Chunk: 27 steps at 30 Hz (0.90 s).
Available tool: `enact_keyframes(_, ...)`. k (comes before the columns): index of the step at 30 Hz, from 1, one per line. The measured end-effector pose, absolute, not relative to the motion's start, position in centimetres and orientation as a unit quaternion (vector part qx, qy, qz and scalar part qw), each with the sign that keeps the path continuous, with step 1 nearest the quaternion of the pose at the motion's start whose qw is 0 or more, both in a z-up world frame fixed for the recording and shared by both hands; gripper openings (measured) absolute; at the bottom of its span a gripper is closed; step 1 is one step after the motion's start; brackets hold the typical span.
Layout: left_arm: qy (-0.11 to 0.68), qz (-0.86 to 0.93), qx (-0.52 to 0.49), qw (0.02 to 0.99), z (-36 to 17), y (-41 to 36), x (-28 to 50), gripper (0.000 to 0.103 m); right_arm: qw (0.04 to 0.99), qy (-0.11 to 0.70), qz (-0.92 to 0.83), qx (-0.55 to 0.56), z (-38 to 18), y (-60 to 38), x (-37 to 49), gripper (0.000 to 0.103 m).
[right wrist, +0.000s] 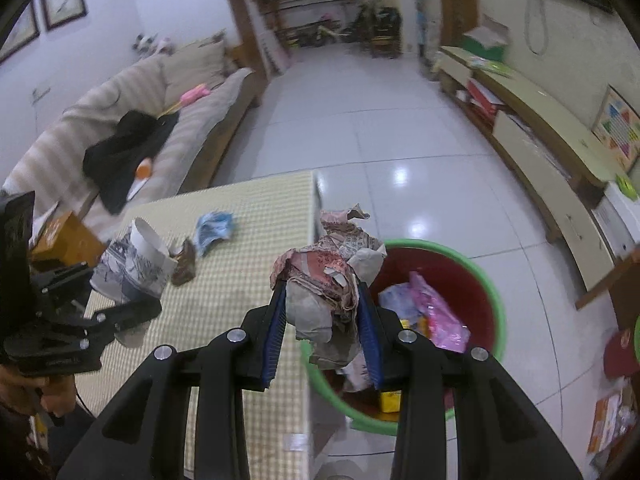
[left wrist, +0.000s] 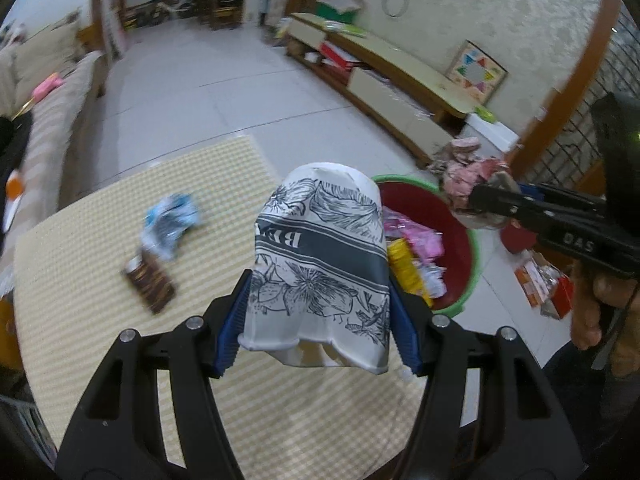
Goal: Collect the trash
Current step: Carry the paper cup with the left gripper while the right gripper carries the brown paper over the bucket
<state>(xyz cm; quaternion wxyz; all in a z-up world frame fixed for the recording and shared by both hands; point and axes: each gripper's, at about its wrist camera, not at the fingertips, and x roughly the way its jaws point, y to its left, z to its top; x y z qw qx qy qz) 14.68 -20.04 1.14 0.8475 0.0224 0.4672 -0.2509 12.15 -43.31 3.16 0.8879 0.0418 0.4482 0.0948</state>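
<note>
My left gripper (left wrist: pixel 320 312) is shut on a crushed white paper cup (left wrist: pixel 320 256) with a dark floral print, held above the checked table (left wrist: pixel 100 288); it also shows in the right wrist view (right wrist: pixel 132 268). My right gripper (right wrist: pixel 324 320) is shut on a wad of crumpled pinkish paper (right wrist: pixel 324 280), held over the rim of the red bin with a green rim (right wrist: pixel 472 264). The same wad shows in the left wrist view (left wrist: pixel 472 180) beside the bin (left wrist: pixel 460 216). A blue-white crumpled wrapper (left wrist: pixel 170 224) and a brown wrapper (left wrist: pixel 150 284) lie on the table.
The bin holds pink and yellow wrappers (right wrist: pixel 436 316). It stands on the tiled floor (right wrist: pixel 380 128) just right of the table edge. A sofa (right wrist: pixel 168 120) is to the left, a low TV cabinet (right wrist: pixel 532 136) along the right wall. Boxes (left wrist: pixel 544 284) lie on the floor.
</note>
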Motion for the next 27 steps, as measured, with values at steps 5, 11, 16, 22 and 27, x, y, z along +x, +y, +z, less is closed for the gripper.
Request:
enact_keyframes(5,0.463,-0.287,0.034,0.838,1.8,-24.9,15.2,0.060,0.889,0.448,0.070,0.061,3.2,-47.1,12.3,0.033)
enact_keyframes(11,0.466,-0.314,0.041,0.826,1.8,-29.0,16.1,0.060,0.887,0.450,0.055,0.089,3.3,-50.3,12.5,0.033)
enact_keyframes(16,0.474,-0.327,0.051,0.816,1.1,-31.2,16.7,0.060,0.887,0.450,0.053,0.088,3.6,-51.7,12.1,0.033)
enact_keyframes(22,0.486,-0.332,0.062,0.806,-0.4,-33.4,17.3,0.060,0.881,0.462,0.055,0.087,3.4,-52.9,12.2,0.033)
enact_keyframes(27,0.492,-0.330,0.064,0.803,-1.0,-33.7,17.8,0.060,0.874,0.474,0.050,0.088,2.6,-52.9,13.0,0.034)
